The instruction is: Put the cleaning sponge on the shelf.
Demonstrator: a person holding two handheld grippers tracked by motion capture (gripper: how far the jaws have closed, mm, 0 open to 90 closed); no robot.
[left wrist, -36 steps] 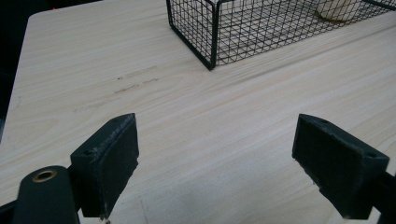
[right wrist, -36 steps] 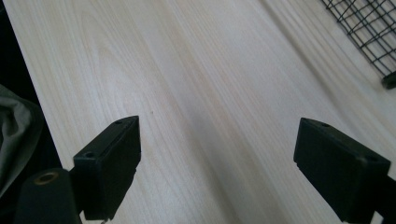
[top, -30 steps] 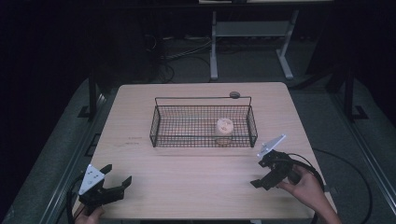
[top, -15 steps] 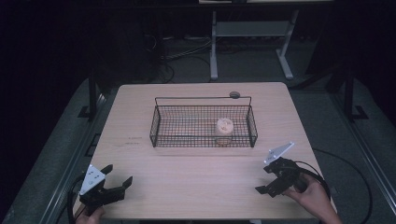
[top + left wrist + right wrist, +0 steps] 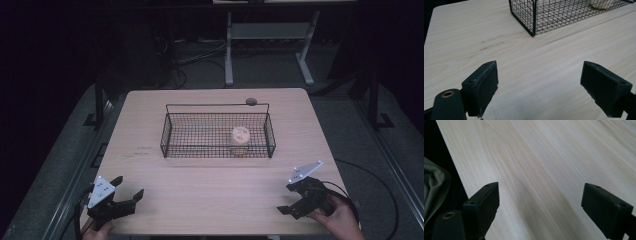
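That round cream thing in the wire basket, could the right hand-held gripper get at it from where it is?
Probably yes: the basket is open-topped, the right hand-held gripper is open, with bare table between.

Spread tongs (image 5: pixel 540 210) over bare wooden table (image 5: pixel 549 157)

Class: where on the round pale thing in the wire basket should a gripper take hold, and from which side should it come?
Probably from above. The pale round thing lies inside the basket, near its right end, and mesh walls block any sideways reach; the top is open. Close the jaws across its rounded sides, at the widest part. The right gripper is nearer and open.
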